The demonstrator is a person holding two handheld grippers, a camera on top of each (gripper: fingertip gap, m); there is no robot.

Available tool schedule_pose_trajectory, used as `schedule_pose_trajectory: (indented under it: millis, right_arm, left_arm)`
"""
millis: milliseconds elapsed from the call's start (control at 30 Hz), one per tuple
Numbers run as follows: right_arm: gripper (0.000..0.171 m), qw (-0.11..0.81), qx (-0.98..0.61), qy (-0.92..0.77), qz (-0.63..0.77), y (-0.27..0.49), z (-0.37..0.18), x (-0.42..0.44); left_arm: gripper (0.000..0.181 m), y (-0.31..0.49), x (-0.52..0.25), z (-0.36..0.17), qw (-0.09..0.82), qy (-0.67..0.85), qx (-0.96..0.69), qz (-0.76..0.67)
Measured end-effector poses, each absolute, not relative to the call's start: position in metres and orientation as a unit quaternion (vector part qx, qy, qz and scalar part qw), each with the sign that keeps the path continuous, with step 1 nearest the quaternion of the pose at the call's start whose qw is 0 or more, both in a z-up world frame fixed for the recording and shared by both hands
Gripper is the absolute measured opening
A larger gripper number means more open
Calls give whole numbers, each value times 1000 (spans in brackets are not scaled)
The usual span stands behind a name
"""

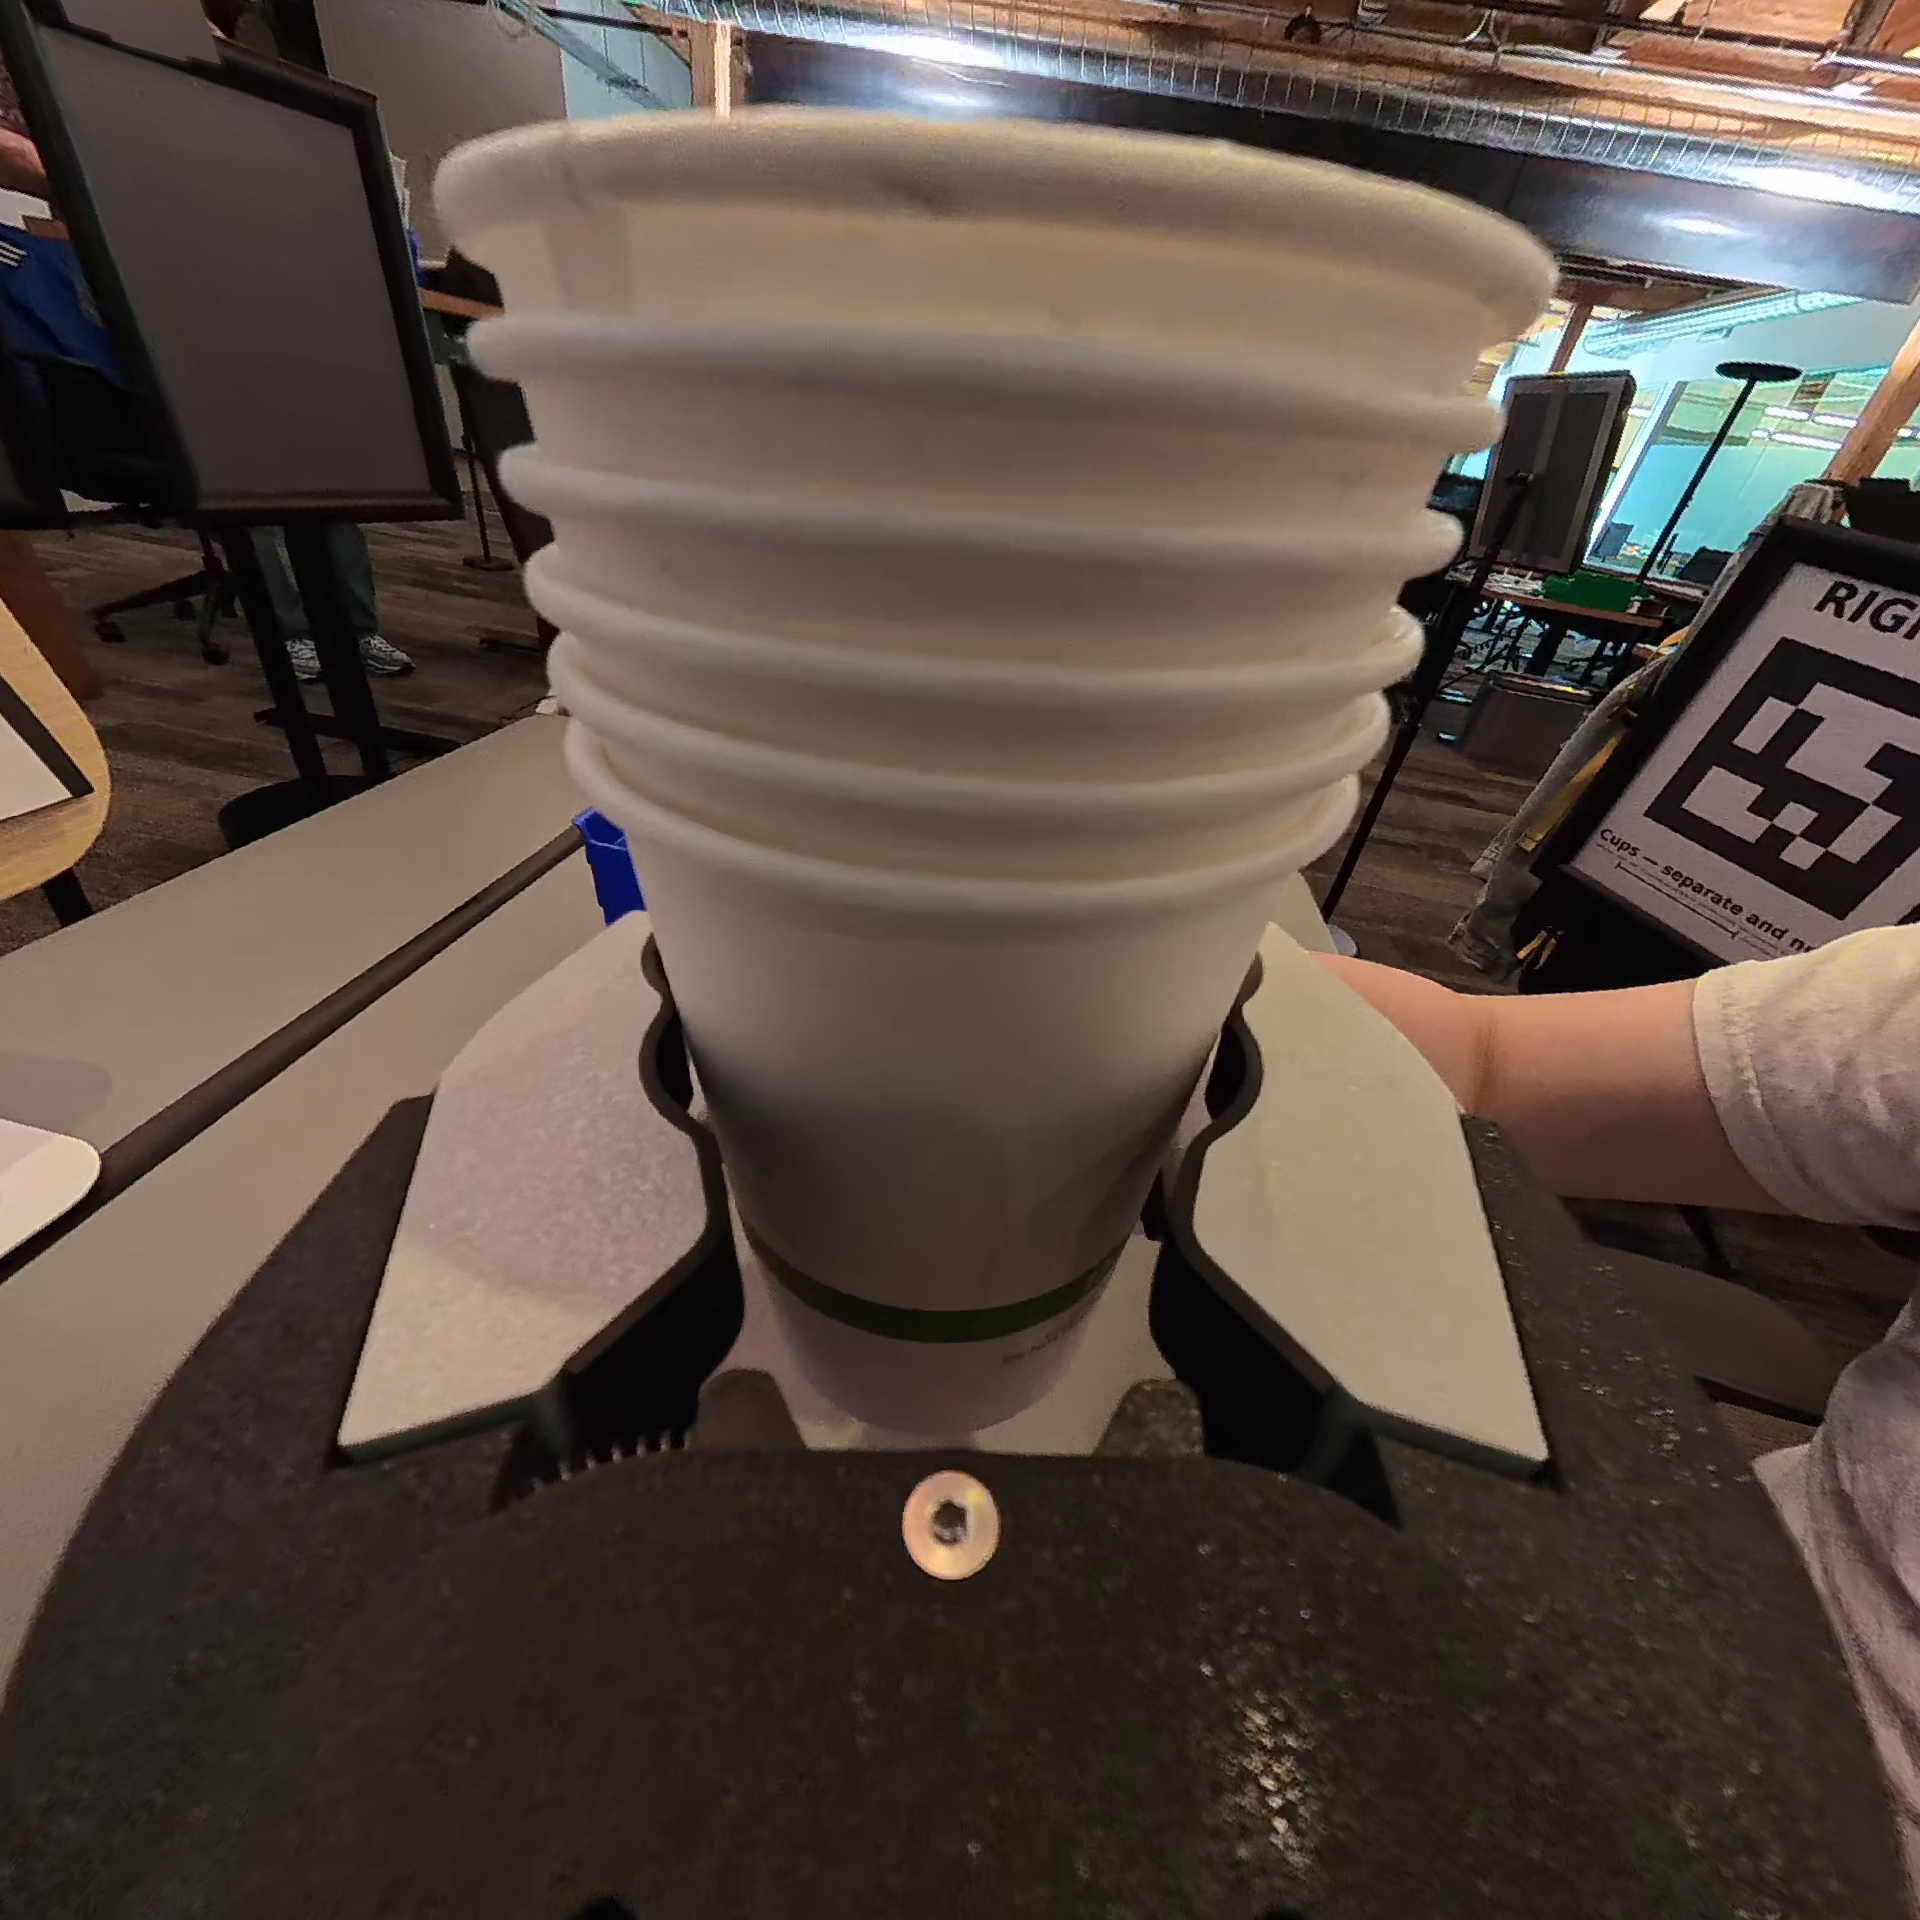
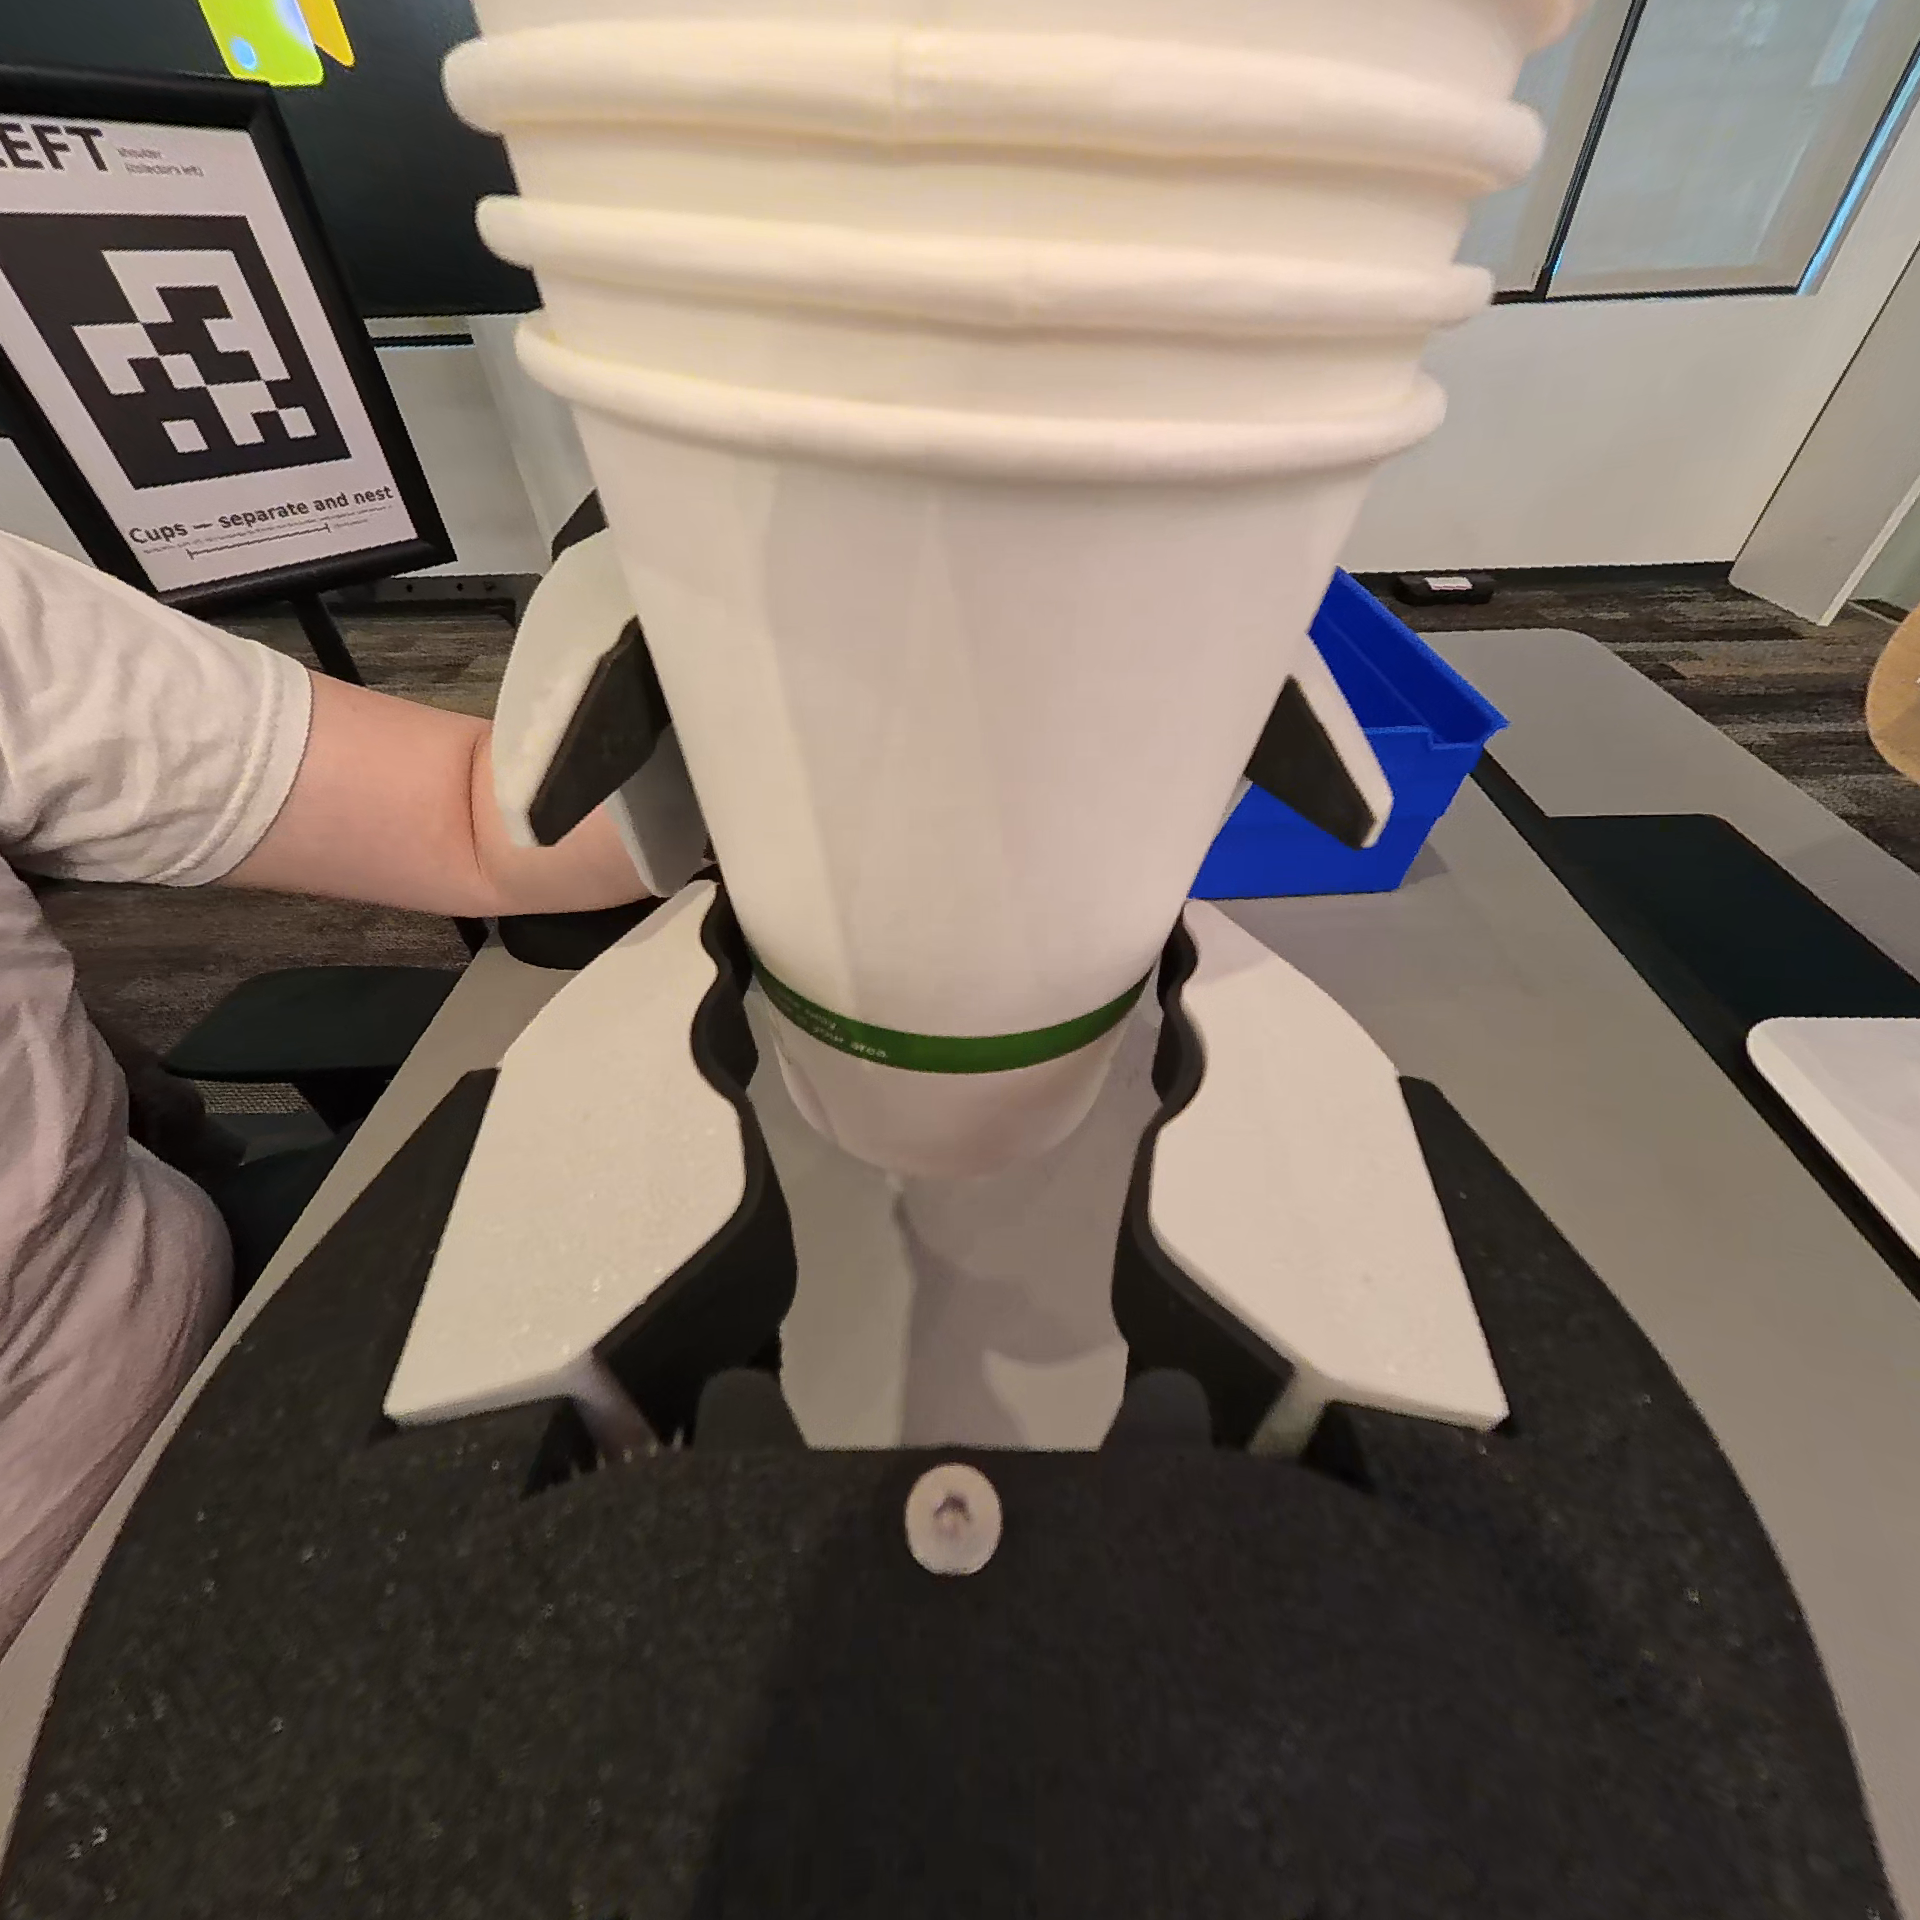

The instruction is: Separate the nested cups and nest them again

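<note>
Gripping the stack of white paper cups point(image 1: 966, 644) low on the bottom cup, the left tongs point(image 1: 951, 1081) pinch it upright; the right tongs point(image 2: 951, 997) bracket its green-banded foot, contact unclear. Upper rims rise clear overhead.

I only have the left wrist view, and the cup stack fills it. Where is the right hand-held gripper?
Observer: The right hand-held gripper flanks the cup stack at the bottom cup's green band.
Operator: Above or below my grip?
Observer: Below. The left hand-held gripper pinches the bottom cup mid-body.
Operator: And that blue thing behind?
Observer: An open blue bin on the grey table.
</note>
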State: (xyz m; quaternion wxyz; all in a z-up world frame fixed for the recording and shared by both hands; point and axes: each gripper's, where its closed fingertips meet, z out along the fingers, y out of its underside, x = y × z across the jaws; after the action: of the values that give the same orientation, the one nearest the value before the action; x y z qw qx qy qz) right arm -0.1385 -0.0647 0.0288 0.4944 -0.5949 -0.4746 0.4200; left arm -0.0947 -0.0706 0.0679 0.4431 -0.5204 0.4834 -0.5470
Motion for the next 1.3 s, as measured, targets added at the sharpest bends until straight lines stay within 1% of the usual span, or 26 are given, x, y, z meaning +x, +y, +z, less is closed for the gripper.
schedule_pose_trajectory:
  millis: [433,600,800,900,1300]
  right_arm:
    - [76,510,-587,-472,415,-63,33,-137]
    - [84,536,-585,-442,419,-55,43,-128]
    - [82,560,-590,-407,414,-43,54,-105]
    - [79,567,-592,-393,417,-39,57,-97]
    - [77,570,-599,-375,419,-31,54,-87]
  left_arm:
    - [95,-69,-95,71,457,474,-516,-548]
    - [95,-62,-101,77,465,457,-517,-555]
    - [95,-32,-142,109,529,422,-517,-524]
    - [95,-17,-162,118,553,406,-525,-504]
    - [95,-18,-157,114,542,404,-523,-520]
